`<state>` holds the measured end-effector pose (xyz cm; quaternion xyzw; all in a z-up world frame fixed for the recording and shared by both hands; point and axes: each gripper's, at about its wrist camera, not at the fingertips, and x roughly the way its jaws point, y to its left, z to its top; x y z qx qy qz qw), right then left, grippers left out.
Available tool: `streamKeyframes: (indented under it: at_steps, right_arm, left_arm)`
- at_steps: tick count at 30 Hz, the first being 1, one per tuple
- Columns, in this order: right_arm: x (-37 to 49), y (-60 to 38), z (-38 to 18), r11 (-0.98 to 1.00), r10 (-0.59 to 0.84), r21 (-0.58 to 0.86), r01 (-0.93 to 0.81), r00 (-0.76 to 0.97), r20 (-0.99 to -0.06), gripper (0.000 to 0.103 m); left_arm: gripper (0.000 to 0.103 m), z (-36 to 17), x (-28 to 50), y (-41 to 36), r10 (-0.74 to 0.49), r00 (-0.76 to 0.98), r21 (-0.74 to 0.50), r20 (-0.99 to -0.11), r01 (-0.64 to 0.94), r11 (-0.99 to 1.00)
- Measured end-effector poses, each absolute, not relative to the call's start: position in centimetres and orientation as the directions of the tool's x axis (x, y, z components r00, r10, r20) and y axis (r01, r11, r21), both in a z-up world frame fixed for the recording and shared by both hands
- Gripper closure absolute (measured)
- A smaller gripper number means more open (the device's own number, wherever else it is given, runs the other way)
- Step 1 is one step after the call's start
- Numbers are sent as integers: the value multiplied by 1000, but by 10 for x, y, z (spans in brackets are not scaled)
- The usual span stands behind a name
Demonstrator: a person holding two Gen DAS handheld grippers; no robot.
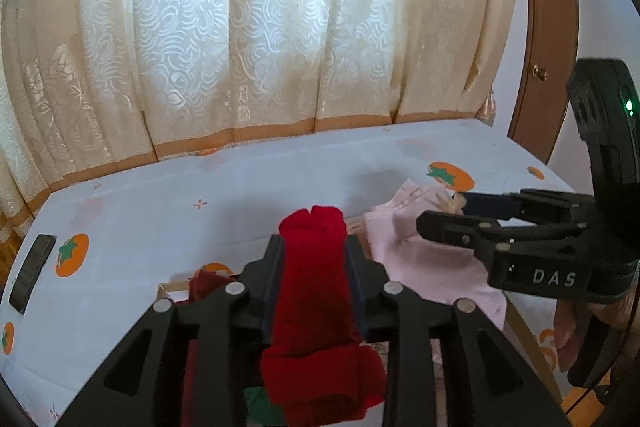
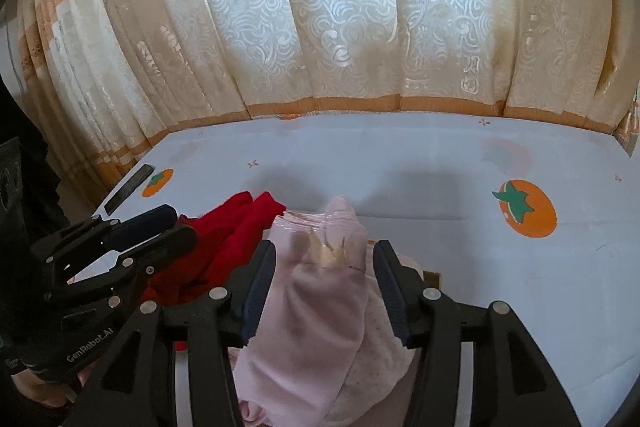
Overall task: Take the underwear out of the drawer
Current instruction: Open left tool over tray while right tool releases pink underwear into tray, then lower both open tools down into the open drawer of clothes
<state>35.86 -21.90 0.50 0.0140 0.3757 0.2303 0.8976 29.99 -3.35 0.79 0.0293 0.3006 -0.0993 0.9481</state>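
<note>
I have the left tool (image 1: 314, 243) clenched on the red underwear (image 1: 316, 291): the soft, fuzzy knit is bunched into a thick roll that fills the gap and touches both dark ribbed pads. Its far end pokes out past the fingertips as a rounded, creased lump, and the near end sags in heavy folds toward the camera.

The right tool (image 2: 325, 247) is released. The pink underwear (image 2: 320, 307) lies between its pads, but there is a gap on the right side, so nothing is pinched there. That cloth is thin and smooth, with a glossy gathered band at its far end, a small tan bow and a pale dotted panel underneath.

Both garments are side by side, red to the left of pink, over the near edge of the tabletop (image 1: 160, 203), which is covered in a smooth white cloth printed with orange fruit. A thin tan drawer rim (image 1: 172, 286) shows just beside the red folds. A flat dark phone (image 1: 32, 271) lies at the left edge. Behind hangs a cream curtain (image 1: 280, 27) with embossed swirls.
</note>
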Motion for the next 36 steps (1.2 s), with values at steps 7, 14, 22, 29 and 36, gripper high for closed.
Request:
streamKeyframes:
  at_steps: [7,14,22,29,36]
  right_arm:
    - [345,-220,13,893,427,195,-406,625,-653,49]
    - [315,-219,17,874,457,196,-445,615,-642,48]
    - [267,-213,25,831,514,197,-520,584,-628,47]
    - [216,-214,31,784,569,200,-588,551,-611,42]
    - [175,-219,32,750,604,214,-625,518,-606,41]
  left_arm:
    - [69,13,285,-28,-194,809,-37,-554,209,977]
    - [61,16,258,-25,-231,817,-79,-529,224,971]
    - [53,20,223,-21,-260,822,-109,-506,238,965]
    - [49,19,181,-15,-289,831,-138,-476,254,957]
    - [44,16,146,-14,-321,830,-167,-457,275,947]
